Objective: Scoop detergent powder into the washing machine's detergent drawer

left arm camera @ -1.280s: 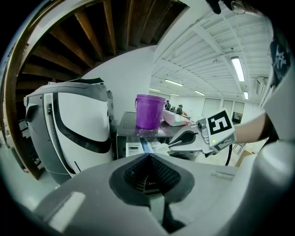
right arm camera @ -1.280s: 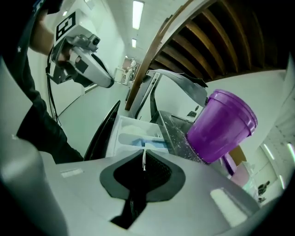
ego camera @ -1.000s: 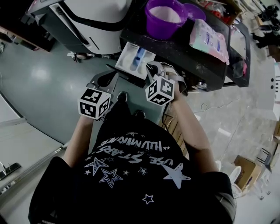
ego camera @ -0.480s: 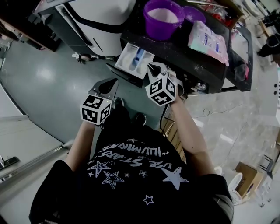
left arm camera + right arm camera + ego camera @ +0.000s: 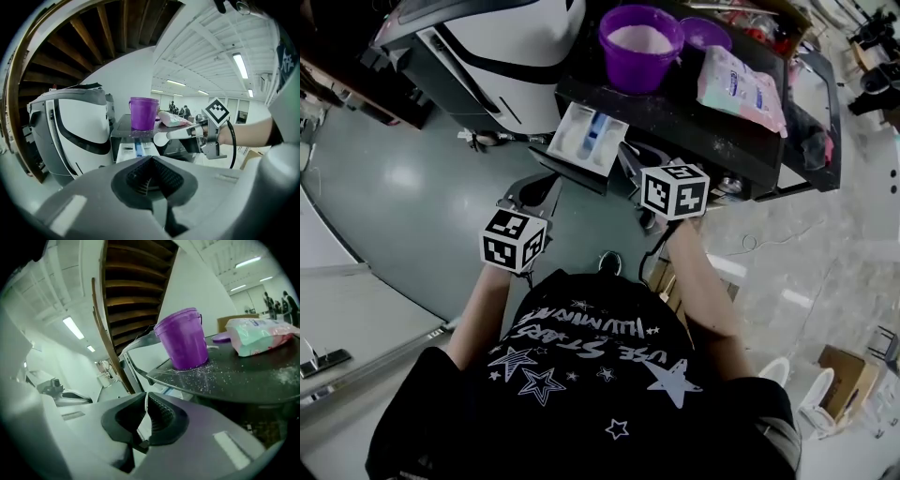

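Note:
The washing machine (image 5: 502, 47) has its white detergent drawer (image 5: 572, 131) pulled open, with a blue insert in it. A purple bucket (image 5: 640, 45) of white powder stands on the dark tabletop (image 5: 694, 117) above the drawer. My right gripper (image 5: 630, 157) is shut on the handle of a white scoop (image 5: 161, 138), held just right of the drawer and below the bucket (image 5: 143, 112). The scoop's handle shows as a white strip between the pads of the right gripper (image 5: 144, 397). My left gripper (image 5: 539, 187) hangs over the floor below the drawer, shut with nothing in it.
A pink and green detergent bag (image 5: 741, 82) and a purple lid (image 5: 705, 32) lie on the tabletop, which is speckled with spilled powder (image 5: 211, 373). Grey floor (image 5: 394, 178) spreads to the left. Boxes (image 5: 834, 370) sit on the floor at the right.
My right gripper has moved a little to the right and its marker cube has turned. The left gripper has hardly moved.

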The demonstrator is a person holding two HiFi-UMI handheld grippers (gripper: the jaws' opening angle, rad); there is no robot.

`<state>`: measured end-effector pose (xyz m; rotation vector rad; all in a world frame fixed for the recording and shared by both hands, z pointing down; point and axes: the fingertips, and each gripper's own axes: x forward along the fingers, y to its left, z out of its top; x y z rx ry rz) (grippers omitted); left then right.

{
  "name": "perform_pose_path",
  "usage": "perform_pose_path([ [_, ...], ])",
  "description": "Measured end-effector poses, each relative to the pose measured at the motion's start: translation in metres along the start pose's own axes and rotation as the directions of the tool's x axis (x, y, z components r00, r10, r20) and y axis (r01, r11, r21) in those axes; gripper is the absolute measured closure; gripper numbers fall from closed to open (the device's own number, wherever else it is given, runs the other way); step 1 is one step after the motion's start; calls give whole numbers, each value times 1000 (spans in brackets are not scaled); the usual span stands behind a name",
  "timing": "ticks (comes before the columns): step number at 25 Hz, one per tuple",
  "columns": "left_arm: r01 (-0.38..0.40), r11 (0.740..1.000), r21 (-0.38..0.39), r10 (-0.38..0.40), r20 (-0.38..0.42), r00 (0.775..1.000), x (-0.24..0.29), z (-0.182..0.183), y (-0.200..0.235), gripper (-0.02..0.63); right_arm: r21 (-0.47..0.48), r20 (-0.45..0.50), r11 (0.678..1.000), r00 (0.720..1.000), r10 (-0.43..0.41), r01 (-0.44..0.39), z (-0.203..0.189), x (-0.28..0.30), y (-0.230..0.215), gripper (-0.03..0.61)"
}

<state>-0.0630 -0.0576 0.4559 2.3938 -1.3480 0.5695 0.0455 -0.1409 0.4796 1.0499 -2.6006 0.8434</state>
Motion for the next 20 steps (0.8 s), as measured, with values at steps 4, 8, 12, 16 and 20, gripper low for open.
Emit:
perform_pose_path([
  [4,-2,1000,-12,2,1,1000,-16,-9,5,612,39,3,999,1000,-10,10,-8,-4,9,541],
  [8,-17,999,-30,17,2,1000,-39,-24,12,614,58,5,998,1000,-20,20,-15,-11,26,541],
  [12,-9,1000,-29,9,11,1000,-63,-34,13,613,98,33,994,999,-42,38,-21,-24,43,541],
  [16,16,1000,-26,-16,14,1000,-84,-47,9,612,139,57,988,996,-75,67,-32,-39,60,541],
  [20,36,999,-30,-36,15,999,-104,-62,6,612,175,82,981,992,-98,82,-43,-50,76,542],
])
